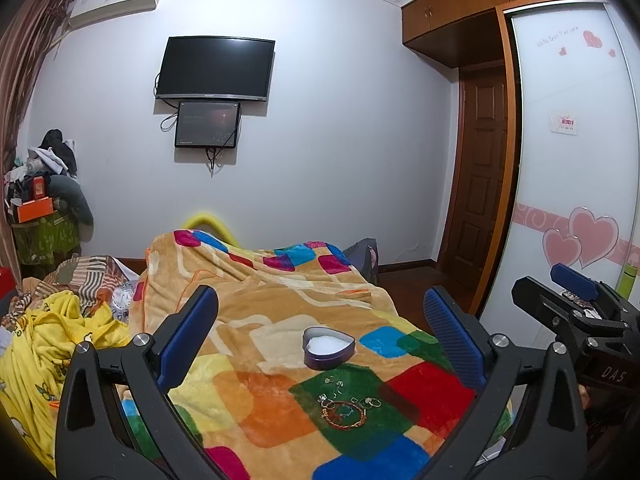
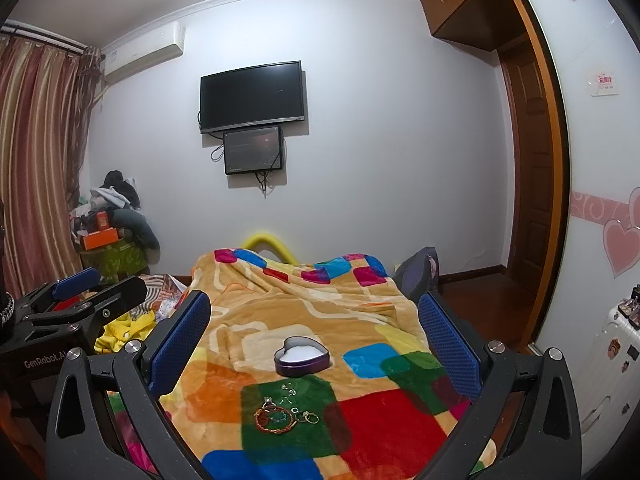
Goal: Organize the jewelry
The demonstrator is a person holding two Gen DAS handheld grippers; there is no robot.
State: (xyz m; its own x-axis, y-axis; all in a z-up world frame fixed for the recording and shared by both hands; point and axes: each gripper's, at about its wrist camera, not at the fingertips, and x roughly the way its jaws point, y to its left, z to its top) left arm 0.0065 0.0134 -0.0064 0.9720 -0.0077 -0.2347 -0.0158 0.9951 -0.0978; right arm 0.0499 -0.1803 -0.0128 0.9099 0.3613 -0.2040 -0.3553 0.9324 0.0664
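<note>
A purple heart-shaped box (image 1: 328, 347) with a white lining stands open on the patchwork blanket; it also shows in the right wrist view (image 2: 302, 356). In front of it, on a green patch, lies a small heap of jewelry (image 1: 345, 404): a braided orange bracelet (image 2: 276, 420), rings (image 2: 310, 417) and small earrings (image 2: 289, 390). My left gripper (image 1: 320, 320) is open and empty, hovering above and behind the jewelry. My right gripper (image 2: 316, 320) is open and empty, likewise held above the bed.
The blanket (image 1: 280, 304) covers a bed. Yellow clothing (image 1: 52, 340) is piled at the left. A wardrobe with heart stickers (image 1: 576, 160) and a wooden door (image 1: 480, 184) stand on the right. A cluttered stand (image 2: 112, 232) is by the curtain. A white suitcase (image 2: 608, 360) is at far right.
</note>
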